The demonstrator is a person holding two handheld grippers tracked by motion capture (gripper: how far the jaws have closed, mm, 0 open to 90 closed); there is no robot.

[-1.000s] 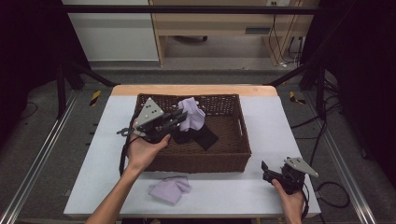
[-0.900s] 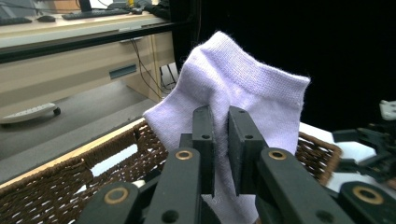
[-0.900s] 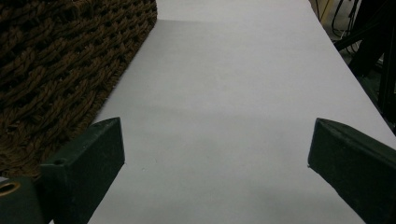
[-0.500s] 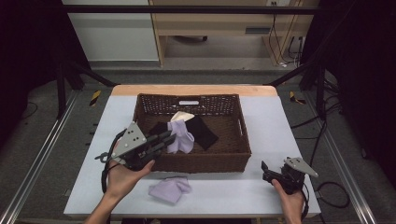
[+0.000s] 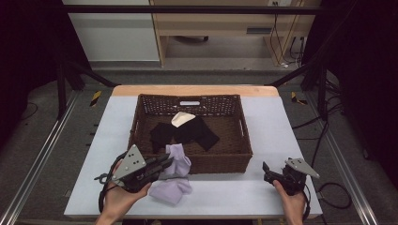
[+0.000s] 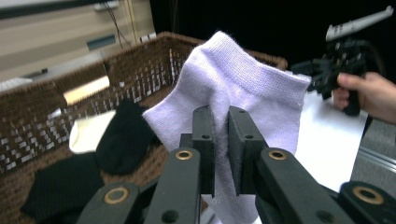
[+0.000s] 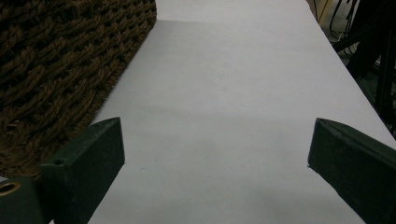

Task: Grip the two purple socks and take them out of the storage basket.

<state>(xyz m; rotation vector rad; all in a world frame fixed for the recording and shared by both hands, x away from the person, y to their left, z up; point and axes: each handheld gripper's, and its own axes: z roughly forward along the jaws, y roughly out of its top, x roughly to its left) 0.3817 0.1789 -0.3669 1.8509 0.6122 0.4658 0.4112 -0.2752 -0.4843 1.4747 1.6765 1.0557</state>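
Note:
My left gripper [image 5: 165,163] is shut on a lilac sock [image 5: 177,159], which hangs over the front wall of the brown wicker basket [image 5: 141,123]. In the left gripper view the sock [image 6: 243,88] stands up from between the closed jaws. A second lilac sock [image 5: 171,191] lies on the white table just below it. Black socks [image 5: 192,131] and a cream sock [image 5: 182,118] lie inside the basket. My right gripper [image 5: 266,169] rests open at the table's front right, with bare table between its jaws [image 7: 215,154].
The basket's side wall [image 7: 56,56] is close on the left of my right gripper. The white table [image 5: 272,126] has free room right of the basket and along its front edge. Metal rails and cables run beside the table.
My left gripper has carried the lilac sock out of the basket, toward the front left and downward, to just above the sock on the table. The right gripper has stayed put.

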